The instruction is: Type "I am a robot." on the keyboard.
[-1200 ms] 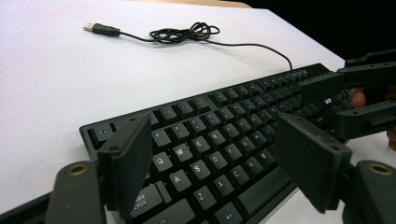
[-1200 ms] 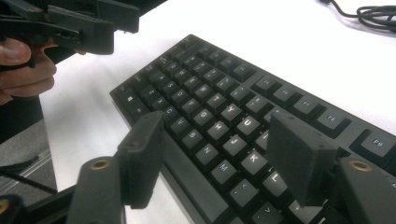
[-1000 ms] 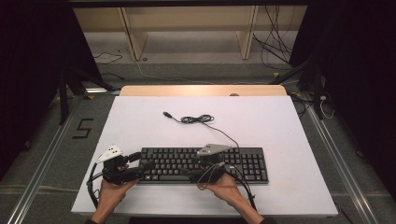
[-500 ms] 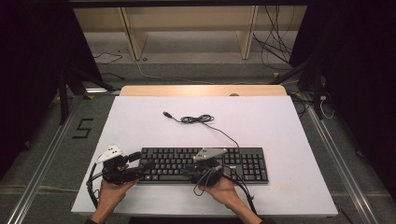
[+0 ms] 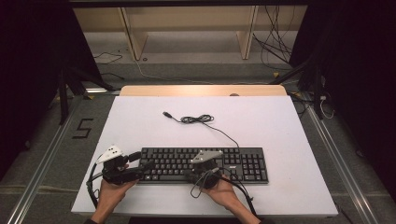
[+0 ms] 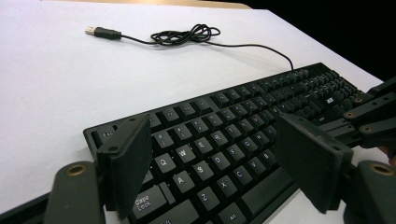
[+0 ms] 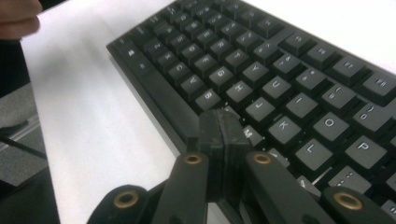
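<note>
Moved: right gripper shifted a bit left along kbd front edge vs 1 s ago; left gripper and kbd same spot.
Table: white matte top, flat, rectangular; light wood strip along far edge.
Keyboard: black plastic full-size, low-profile keys w/ white legends, numpad at its right end; lies flat on near half of table, slightly left of centre. Long axis runs left-right, parallel to near table edge; key legends read upright from person's side.
Cable: thin black cord, leaves kbd's back edge, runs up-left to loose coiled bunch mid-table, ends in USB plug pointing left/away. Plug has metal tip in left gripper view.
Left gripper: black, white/grey plate on top, at kbd's left end, pointing right. Jaws wide apart, flat rectangular matte pads, nothing between them; Caps Lock/A/Z rows seen through the gap in left gripper view.
Right gripper: black, grey triangular plate, over kbd's front edge near mid-section. Jaws pressed together, nothing held, tips just over spacebar/M area; contact w/ keys cannot tell.
Hands: left hand and right hand hold grippers from near edge.
</note>
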Demonstrator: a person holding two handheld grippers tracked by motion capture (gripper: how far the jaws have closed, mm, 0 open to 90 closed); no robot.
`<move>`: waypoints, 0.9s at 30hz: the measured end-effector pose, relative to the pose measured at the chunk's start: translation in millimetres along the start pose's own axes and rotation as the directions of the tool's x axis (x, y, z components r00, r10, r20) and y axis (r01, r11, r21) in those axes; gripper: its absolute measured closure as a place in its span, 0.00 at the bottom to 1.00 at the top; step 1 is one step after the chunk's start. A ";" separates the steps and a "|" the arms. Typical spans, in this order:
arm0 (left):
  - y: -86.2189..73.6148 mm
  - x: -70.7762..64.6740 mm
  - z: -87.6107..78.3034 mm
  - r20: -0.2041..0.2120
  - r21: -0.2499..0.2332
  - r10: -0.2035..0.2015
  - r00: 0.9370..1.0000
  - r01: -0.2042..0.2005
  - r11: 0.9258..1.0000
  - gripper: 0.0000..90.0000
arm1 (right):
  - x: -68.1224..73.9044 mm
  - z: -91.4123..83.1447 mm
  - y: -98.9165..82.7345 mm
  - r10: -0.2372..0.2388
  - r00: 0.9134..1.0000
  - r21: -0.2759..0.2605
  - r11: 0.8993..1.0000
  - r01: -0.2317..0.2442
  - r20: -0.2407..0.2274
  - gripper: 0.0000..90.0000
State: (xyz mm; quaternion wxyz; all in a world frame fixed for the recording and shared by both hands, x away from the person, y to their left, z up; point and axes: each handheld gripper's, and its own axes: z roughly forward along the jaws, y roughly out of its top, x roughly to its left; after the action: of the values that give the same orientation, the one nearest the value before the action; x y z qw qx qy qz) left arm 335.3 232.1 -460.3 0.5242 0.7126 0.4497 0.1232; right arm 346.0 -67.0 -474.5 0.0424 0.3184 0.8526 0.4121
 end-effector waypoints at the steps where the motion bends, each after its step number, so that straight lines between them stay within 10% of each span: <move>1: 0.0 0.2 -0.2 0.000 0.002 0.003 1.000 -0.003 1.000 0.30 | 0.3 1.2 -0.5 0.004 1.000 0.005 1.000 -0.004 0.002 1.00; 20: -0.4 0.4 1.0 -0.007 0.008 0.005 1.000 -0.005 1.000 0.30 | 0.5 9.1 -3.9 -0.013 1.000 0.025 1.000 0.013 0.013 1.00; 27: -0.7 1.6 2.3 -0.012 0.014 0.004 1.000 -0.004 1.000 0.31 | -4.8 -1.6 -0.1 0.030 0.999 -0.033 0.999 -0.031 -0.022 0.83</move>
State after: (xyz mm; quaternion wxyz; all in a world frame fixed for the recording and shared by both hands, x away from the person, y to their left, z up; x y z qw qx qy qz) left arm 337.3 231.9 -462.3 0.5160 0.7164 0.4524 0.1255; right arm 349.2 -70.8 -474.5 0.0322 0.3263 0.8410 0.4304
